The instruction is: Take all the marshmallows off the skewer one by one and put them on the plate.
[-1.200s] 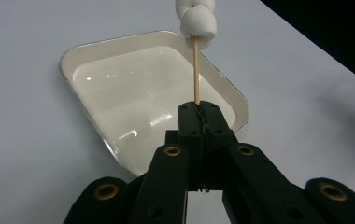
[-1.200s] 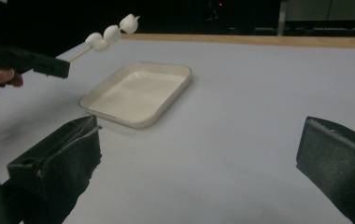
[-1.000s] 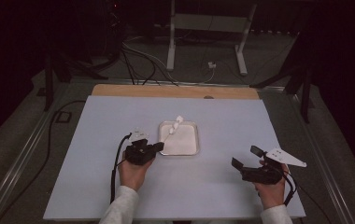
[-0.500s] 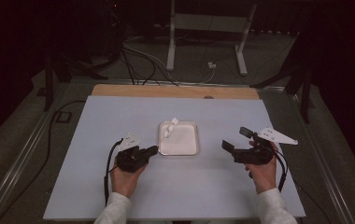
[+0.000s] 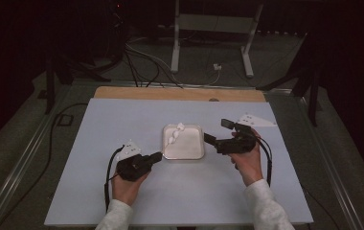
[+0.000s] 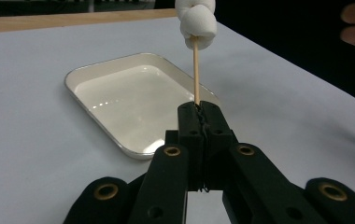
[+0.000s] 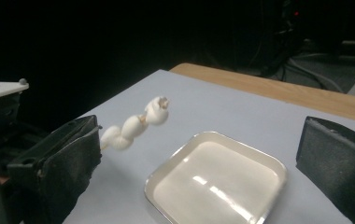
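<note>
White sleeves come in at the near edge of the pale blue-grey table (image 5: 74,191), one hand on each black gripper. The left gripper (image 5: 157,156) sits near and left of the tray (image 5: 184,154), its fingers (image 6: 189,122) pressed together on the bare end of a thin wooden skewer (image 6: 196,70). From that grip the skewer runs up and away over the tray, and three marshmallows (image 5: 176,133) sit in a row on its far end, above the tray's far left corner. In the left gripper view the stick stands almost upright out of the clamped fingers, with the lowest marshmallow (image 6: 197,27) well clear of them.

The shallow white tray lies flat in the middle of the table and holds nothing.

Just right of the tray, the right gripper (image 5: 217,131) is held a little above the table, its fingers (image 5: 209,139) spread wide with nothing between them, pointing left toward the tray. In the right gripper view the marshmallows (image 7: 133,124) hang ahead and to the left, the skewer's long axis slanting up from the near left to the far right.

The next move likely turns on this: the marshmallows lie left of and slightly beyond the open right fingers, so that hand must cross the tray to reach them, closing across the stick's line, not along it. The left hand is nearer but already occupied as the holder.

Beyond the table's wooden far edge (image 5: 180,93) the floor is dark, with cables and a white metal stand (image 5: 209,28).
</note>
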Available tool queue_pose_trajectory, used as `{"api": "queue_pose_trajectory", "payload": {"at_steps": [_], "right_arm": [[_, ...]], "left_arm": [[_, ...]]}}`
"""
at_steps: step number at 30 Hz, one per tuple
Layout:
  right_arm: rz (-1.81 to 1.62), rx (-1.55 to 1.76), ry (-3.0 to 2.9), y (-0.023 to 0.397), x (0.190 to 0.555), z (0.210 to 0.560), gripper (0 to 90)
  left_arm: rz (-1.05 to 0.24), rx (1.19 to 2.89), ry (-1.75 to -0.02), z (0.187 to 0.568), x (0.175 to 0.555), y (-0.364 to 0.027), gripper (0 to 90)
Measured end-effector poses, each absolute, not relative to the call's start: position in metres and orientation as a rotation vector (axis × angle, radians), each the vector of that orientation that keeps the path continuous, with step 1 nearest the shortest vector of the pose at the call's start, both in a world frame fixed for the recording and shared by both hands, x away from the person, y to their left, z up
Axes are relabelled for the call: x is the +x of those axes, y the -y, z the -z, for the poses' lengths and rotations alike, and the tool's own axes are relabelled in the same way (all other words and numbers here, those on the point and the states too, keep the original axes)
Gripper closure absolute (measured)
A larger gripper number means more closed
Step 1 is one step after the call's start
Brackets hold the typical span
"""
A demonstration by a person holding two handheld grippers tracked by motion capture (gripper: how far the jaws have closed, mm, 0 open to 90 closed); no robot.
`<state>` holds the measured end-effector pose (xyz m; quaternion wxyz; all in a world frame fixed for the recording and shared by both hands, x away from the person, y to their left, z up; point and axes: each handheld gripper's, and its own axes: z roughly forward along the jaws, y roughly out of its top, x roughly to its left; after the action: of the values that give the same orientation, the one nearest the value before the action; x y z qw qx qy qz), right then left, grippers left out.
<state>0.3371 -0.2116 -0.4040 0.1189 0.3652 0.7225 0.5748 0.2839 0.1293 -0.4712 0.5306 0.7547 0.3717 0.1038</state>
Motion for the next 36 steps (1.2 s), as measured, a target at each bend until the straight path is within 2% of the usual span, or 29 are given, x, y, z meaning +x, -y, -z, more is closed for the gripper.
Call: {"api": "queue_pose_trajectory", "payload": {"at_steps": [8, 11, 22, 28, 31, 36], "right_arm": [[-1.739, 1.185, -2.145, 0.19, 0.358, 0.403, 0.0], [-1.787, 1.245, -2.159, 0.185, 0.363, 0.408, 5.4], [-2.023, 1.388, -2.265, 0.167, 0.373, 0.424, 48.2], [-2.039, 1.489, -2.296, 0.16, 0.374, 0.428, 67.6], [-2.037, 1.493, -2.29, 0.159, 0.373, 0.427, 73.6], [-2.005, 1.452, -2.31, 0.156, 0.371, 0.424, 76.5]], "left_arm": [[-0.239, 1.79, -0.861, 0.47, 0.281, -0.129, 90.0], [-0.23, 1.777, -0.84, 0.468, 0.279, -0.128, 90.0], [-0.224, 1.773, -0.805, 0.466, 0.279, -0.122, 90.0], [-0.219, 1.773, -0.811, 0.467, 0.279, -0.121, 90.0], [-0.21, 1.803, -0.815, 0.47, 0.281, -0.119, 89.7], [-0.219, 1.86, -0.834, 0.474, 0.282, -0.111, 88.8]]}}
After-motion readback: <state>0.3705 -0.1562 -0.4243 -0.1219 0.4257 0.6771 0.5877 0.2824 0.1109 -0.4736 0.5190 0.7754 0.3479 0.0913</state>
